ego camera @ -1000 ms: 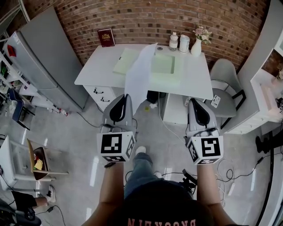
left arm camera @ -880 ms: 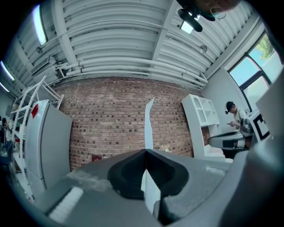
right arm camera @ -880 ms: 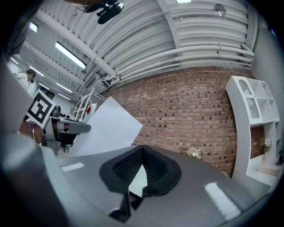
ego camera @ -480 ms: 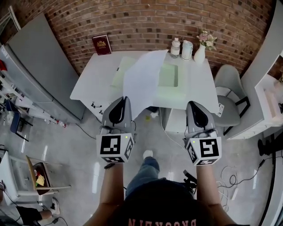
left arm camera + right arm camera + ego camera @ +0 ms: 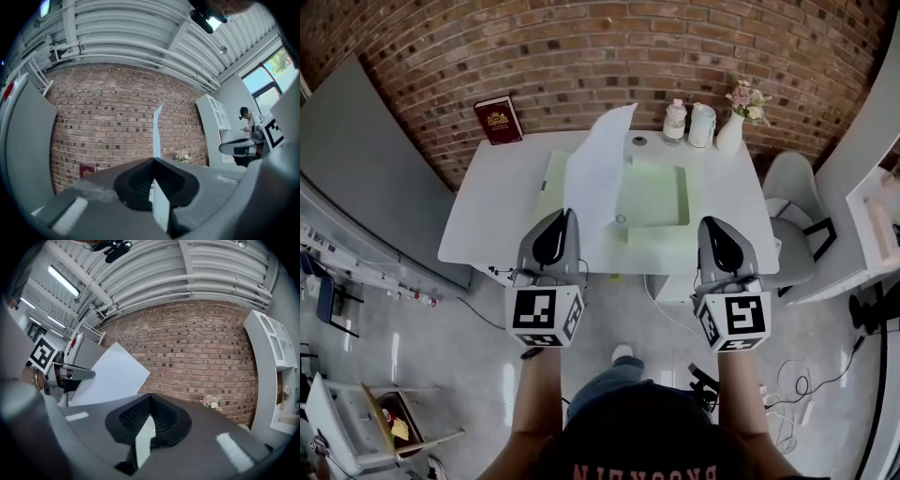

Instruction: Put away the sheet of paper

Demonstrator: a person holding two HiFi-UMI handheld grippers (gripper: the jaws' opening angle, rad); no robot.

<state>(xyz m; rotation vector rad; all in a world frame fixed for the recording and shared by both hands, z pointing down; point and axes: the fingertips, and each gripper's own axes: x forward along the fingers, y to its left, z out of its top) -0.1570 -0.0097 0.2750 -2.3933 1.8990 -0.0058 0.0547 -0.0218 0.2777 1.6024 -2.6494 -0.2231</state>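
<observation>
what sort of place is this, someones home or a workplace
Probably a workplace, an office-style studio or lab: a white desk against a bare brick wall, a grey chair, and an exposed metal ceiling with pipes.

White sheet of paper (image 5: 598, 169), upright

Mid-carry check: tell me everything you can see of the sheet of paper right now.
The sheet of paper is plain white, thin, and blank as far as shows. It stands upright on edge, slightly curved, its near edge pinched in the shut left gripper. It reaches out over the white desk and pale green mat. Nothing else visibly touches it.
</observation>
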